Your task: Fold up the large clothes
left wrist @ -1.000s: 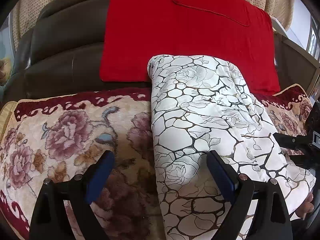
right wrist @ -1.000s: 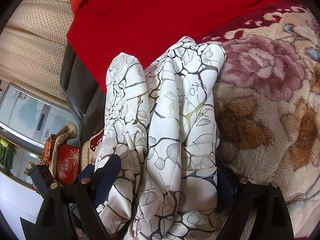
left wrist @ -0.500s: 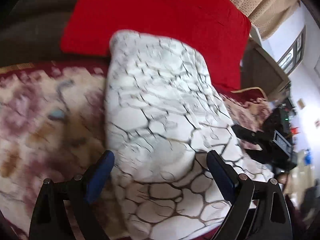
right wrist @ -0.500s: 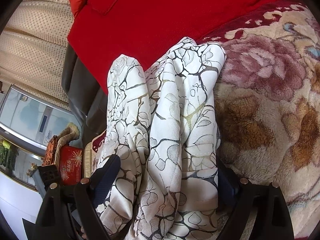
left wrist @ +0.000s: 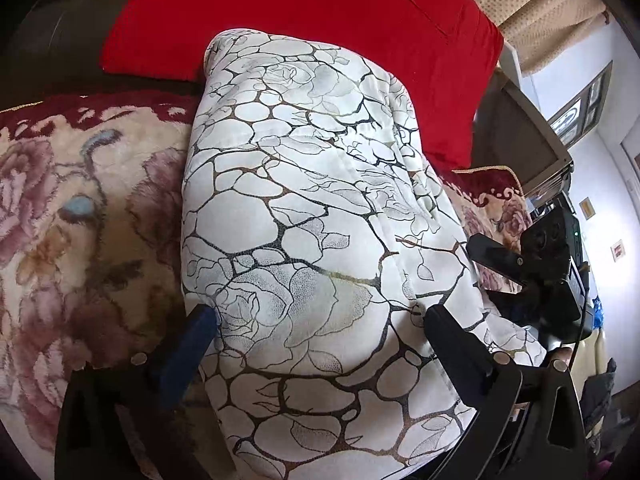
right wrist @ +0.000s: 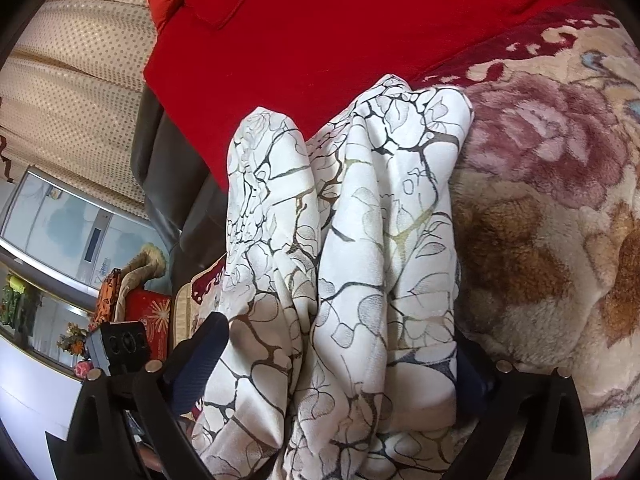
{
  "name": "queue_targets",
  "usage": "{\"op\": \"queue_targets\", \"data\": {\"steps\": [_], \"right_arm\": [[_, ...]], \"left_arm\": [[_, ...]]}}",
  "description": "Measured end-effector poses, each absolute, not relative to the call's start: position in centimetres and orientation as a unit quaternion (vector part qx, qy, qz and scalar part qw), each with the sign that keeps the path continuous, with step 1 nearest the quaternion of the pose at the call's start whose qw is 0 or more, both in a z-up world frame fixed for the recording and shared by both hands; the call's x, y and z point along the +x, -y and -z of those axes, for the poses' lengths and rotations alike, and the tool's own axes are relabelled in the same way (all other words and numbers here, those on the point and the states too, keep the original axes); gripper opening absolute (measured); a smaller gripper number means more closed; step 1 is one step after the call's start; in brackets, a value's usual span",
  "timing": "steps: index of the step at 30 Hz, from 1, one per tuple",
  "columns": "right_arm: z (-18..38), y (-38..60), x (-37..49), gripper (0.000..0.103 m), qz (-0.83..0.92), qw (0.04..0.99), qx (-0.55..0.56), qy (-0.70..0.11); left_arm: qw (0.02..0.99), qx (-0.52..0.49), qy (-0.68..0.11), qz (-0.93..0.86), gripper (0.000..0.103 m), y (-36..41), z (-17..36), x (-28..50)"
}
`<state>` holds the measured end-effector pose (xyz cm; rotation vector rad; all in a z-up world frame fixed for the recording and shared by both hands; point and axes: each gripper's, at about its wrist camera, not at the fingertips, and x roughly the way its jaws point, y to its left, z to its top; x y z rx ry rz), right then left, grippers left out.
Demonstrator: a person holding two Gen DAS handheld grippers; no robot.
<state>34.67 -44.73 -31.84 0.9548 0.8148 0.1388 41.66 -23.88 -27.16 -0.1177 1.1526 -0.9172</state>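
The sofa seat is covered by a big plush floral throw (left wrist: 76,216), cream with mauve roses and a dark red border. In the left wrist view it fills everything from 7 to 10 o'clock, bare and open. In the right wrist view the same throw (right wrist: 548,216) runs free from 1 to 5 o'clock. A red cushion (left wrist: 304,12) leans on the dark backrest at 12 in both views.

The task's thing, the white garment (left wrist: 312,240) with the black cracked-stone print, lies folded into a long strip in the middle of the seat. Its far end touches the cushion's lower edge and its near end spills toward the cameras. The left long edge is clean and straight against the throw. From the right wrist, the garment (right wrist: 352,248) looks bunchier, with two rounded humps at the far end.

The left gripper (left wrist: 320,332) has just been opening and stands wide, cloth between the fingers. The right gripper (right wrist: 340,356) is the same: just opened wide, straddling the cloth, not clamped.
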Motion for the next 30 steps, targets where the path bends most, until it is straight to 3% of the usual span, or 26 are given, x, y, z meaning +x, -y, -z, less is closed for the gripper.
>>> {"op": "queue_targets", "data": {"steps": [9,13,19,24,30], "right_arm": [[32.1,42.5,35.8,0.101,-0.044,0.828,0.388,-0.402],[32.2,42.0,35.9,0.1,-0.038,0.834,0.374,-0.404],[32.3,41.3,36.4,0.092,-0.032,0.839,0.358,-0.409],[31.9,40.7,36.3,0.078,-0.037,0.842,0.359,-0.401],[30.8,39.6,35.9,0.068,-0.043,0.852,0.36,-0.377]], "left_arm": [[0.752,-0.105,-0.544,0.357,0.103,21.3,27.8,43.9],[0.684,-0.144,-0.59,0.404,0.103,22.7,29.9,44.0],[0.701,-0.142,-0.573,0.4,0.103,23.3,29.9,43.4],[0.721,-0.112,-0.548,0.408,0.091,23.1,28.3,41.9],[0.739,-0.095,-0.514,0.424,0.068,22.6,26.1,40.5]]}}
